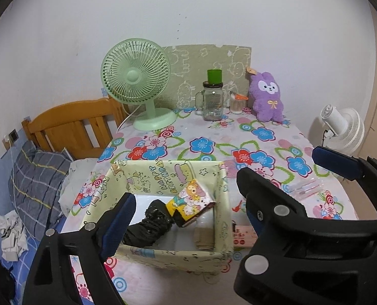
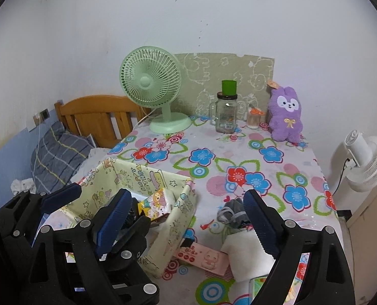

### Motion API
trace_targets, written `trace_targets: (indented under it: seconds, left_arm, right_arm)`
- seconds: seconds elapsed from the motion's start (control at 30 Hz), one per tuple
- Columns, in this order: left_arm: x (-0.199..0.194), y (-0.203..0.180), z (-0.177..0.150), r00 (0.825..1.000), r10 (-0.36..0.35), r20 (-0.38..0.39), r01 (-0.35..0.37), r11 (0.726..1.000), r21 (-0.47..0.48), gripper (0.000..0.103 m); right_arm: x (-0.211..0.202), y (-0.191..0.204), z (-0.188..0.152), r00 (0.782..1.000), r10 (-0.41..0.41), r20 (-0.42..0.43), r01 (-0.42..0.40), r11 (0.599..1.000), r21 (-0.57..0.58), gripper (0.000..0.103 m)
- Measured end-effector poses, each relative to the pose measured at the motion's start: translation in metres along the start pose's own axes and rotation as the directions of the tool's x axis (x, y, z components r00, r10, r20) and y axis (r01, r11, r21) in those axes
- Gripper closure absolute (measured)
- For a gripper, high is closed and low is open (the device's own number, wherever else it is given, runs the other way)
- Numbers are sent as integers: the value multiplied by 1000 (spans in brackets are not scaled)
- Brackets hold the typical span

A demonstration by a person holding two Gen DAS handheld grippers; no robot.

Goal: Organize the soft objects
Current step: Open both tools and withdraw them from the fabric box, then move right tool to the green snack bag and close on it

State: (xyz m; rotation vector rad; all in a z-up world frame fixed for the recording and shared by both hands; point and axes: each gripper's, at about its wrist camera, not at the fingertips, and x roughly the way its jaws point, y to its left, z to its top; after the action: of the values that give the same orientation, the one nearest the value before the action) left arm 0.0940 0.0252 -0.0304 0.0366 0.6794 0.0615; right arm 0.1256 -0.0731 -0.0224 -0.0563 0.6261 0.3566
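Note:
A pale yellow cartoon-print fabric box stands on the flowered table near its front left. Inside lie a black crumpled bag, a cartoon tissue pack and a beige roll. My left gripper is open and empty above the box. My right gripper is open and empty, right of the box. A grey cloth bundle and a white soft roll lie by its right finger. A purple plush toy sits at the table's back right.
A green desk fan, a glass jar with a green cup and a small toothpick holder stand at the back. A pink flat pack lies beside the box. A bed with a checked pillow is left; a white fan is right.

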Motion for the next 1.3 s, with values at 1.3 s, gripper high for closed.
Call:
trace_targets:
  seconds: [1.3]
  left_arm:
    - [-6, -92, -37, 997, -79, 4, 79, 996, 30, 12]
  right_arm:
    - [-42, -79, -55, 993, -117, 1, 117, 992, 48, 8]
